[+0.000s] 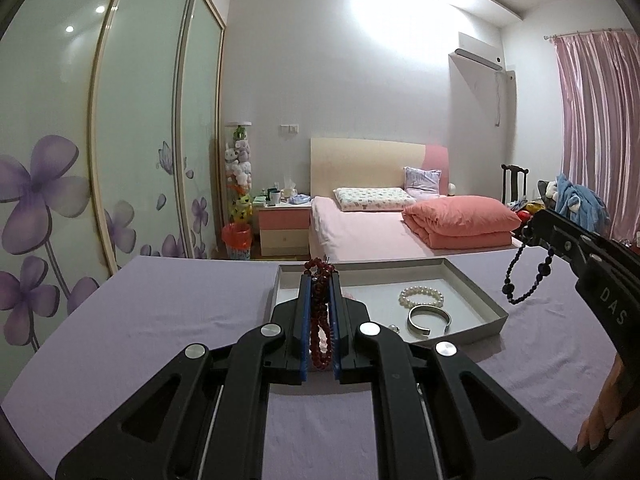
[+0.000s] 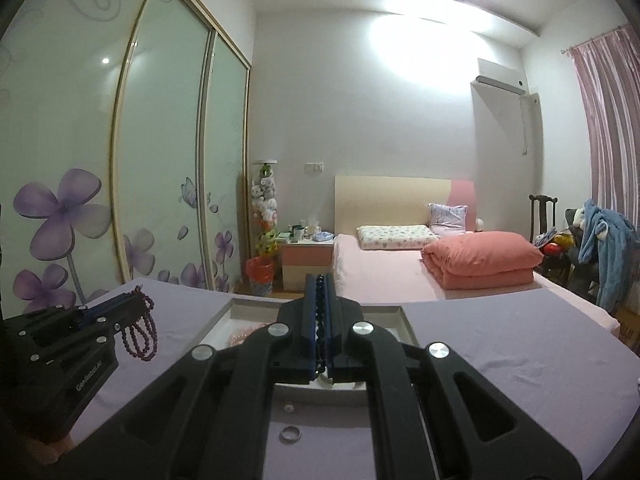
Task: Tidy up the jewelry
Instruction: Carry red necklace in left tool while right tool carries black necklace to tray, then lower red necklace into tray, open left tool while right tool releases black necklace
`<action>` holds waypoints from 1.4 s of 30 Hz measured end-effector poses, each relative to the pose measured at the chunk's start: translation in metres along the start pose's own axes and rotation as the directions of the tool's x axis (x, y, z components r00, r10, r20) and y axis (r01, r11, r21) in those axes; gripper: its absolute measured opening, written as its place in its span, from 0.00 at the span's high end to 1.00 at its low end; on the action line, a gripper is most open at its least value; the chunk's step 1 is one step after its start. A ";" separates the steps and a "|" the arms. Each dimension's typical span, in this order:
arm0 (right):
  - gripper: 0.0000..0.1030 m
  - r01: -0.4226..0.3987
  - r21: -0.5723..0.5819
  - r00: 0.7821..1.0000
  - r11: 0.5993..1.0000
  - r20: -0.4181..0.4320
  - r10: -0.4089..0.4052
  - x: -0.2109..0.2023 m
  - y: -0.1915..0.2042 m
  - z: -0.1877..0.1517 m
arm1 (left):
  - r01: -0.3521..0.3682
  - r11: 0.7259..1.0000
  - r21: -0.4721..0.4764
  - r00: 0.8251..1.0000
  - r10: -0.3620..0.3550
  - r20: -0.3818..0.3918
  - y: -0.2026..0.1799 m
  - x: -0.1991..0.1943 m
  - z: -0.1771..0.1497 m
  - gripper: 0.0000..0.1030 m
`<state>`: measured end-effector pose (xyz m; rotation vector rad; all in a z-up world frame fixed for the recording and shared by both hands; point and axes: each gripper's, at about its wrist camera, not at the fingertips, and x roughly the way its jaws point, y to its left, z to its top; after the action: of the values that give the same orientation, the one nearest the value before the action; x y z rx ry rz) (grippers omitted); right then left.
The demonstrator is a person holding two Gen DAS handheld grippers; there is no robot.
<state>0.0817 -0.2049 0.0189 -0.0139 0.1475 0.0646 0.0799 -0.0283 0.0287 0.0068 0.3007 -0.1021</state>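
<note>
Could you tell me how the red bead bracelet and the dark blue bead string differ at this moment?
The red bead bracelet is dark red and wound in several loops; the dark blue bead string hangs as one long loop. The red one is clamped in the left gripper, the blue one in the right gripper. Both are lifted above the tray.

Free room and obstacles over the lilac tablecloth. Wide bare cloth is seen to the left of the shallow grey tray and again along its right side. Inside the tray, passage is narrowed by a pearl bracelet and a silver bangle lying just beside each other — the far half is left bare. On the near cloth, a small ring lies in the way.
</note>
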 end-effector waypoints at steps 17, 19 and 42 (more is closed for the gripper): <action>0.95 0.043 -0.006 0.998 0.999 0.049 -0.043 0.027 -0.008 0.016 | 0.015 0.999 -0.033 1.000 -0.016 -0.017 0.003 0.033 0.012 0.91; 0.95 0.046 -0.003 0.998 0.999 0.048 -0.045 0.032 -0.008 0.016 | 0.019 0.999 -0.036 0.999 -0.020 -0.028 0.003 0.042 0.012 0.91; 0.95 0.003 0.094 0.981 0.996 -0.195 0.015 0.158 -0.034 -0.007 | 0.111 0.993 -0.043 0.974 -0.117 -0.191 0.003 0.132 0.006 0.91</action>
<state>0.2389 -0.2292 -0.0114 0.0741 0.3471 0.0620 0.2075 -0.0391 -0.0052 -0.0325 0.4975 -0.2119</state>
